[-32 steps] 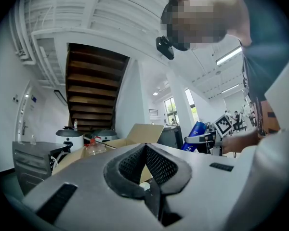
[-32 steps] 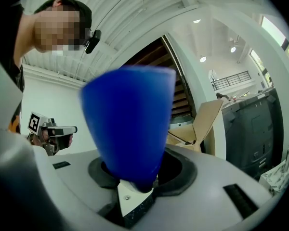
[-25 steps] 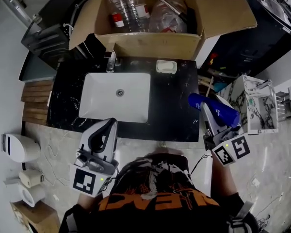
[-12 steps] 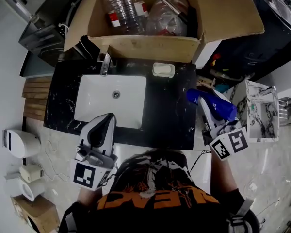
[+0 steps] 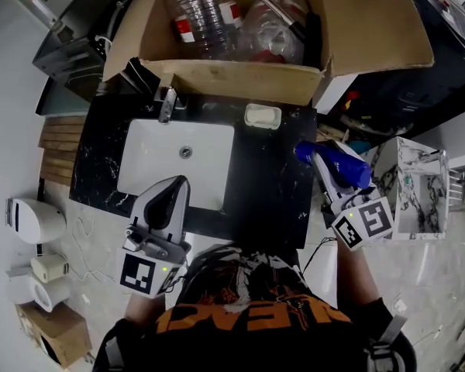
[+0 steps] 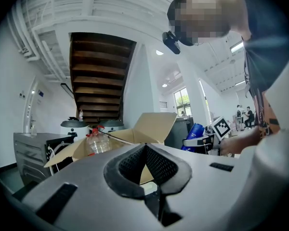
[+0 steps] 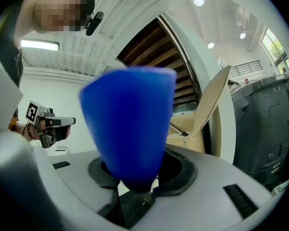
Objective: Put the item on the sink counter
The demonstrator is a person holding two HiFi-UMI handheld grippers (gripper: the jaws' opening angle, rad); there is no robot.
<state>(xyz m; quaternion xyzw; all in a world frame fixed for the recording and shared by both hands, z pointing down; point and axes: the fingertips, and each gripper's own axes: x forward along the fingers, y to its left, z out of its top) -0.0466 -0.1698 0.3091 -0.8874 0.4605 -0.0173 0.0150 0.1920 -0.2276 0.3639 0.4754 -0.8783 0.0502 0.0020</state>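
Right claw point(image 7: 135, 177): part-way open, clamped on the narrow end of a blue container point(image 7: 127, 124).
Blue container: in the air at the 3 o'clock edge of the bench point(image 5: 267, 177). Its far end is over the black top and the rest is past the edge.
Left claw point(image 5: 176, 186): jaws together, empty, at 6 o'clock of the sink point(image 5: 178, 165).
Done: I have the container gripped beside the bench.
Left: I judge I must move toward 9 o'clock, lower it, and let go.
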